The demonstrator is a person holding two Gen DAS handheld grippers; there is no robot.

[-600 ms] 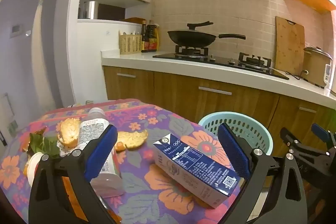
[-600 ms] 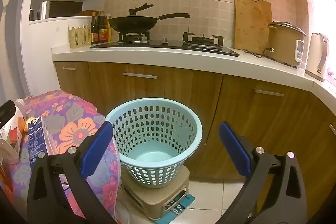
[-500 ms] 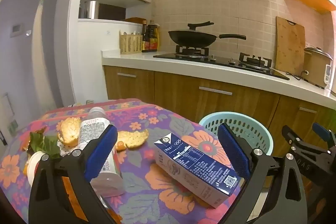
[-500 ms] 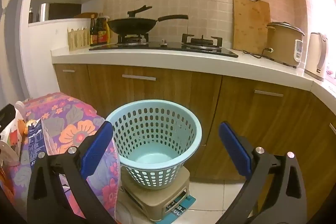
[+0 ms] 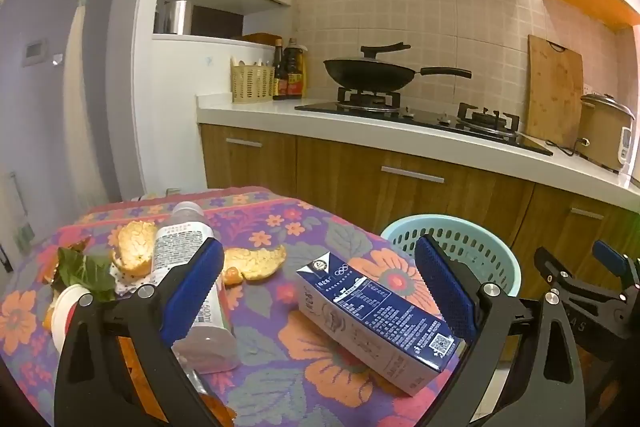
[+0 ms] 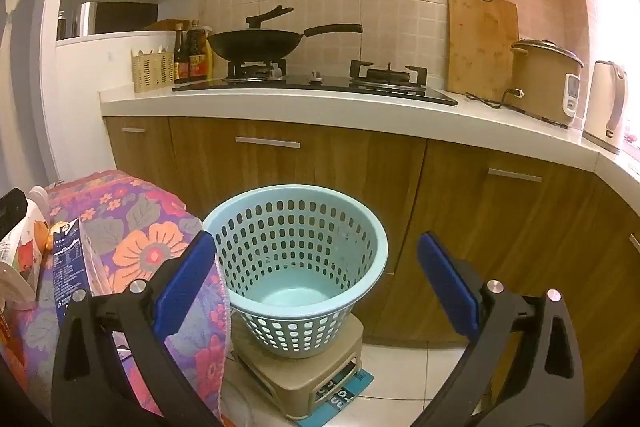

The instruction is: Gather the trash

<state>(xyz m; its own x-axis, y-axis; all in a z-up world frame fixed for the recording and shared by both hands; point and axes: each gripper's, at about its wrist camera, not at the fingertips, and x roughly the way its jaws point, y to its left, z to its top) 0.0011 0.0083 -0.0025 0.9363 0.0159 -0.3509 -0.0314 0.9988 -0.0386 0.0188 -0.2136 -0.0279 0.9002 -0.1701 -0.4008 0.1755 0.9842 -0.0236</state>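
Hovering: left tool (image 5: pixel 316 291) spread wide, empty, above the near table (image 5: pixel 280 379) edge.
Carton: milk carton (image 5: pixel 376 315) lies flat between its jaws, long axis running far-left to near-right.
Right tool (image 6: pixel 316 287): spread wide, empty, facing the basket (image 6: pixel 296 259).
Nearer hand: left.
Basket: empty, right of the table.

Both wrist views look slightly down; left faces the table (image 5: pixel 280 359), right the basket (image 6: pixel 296 267), shared by both
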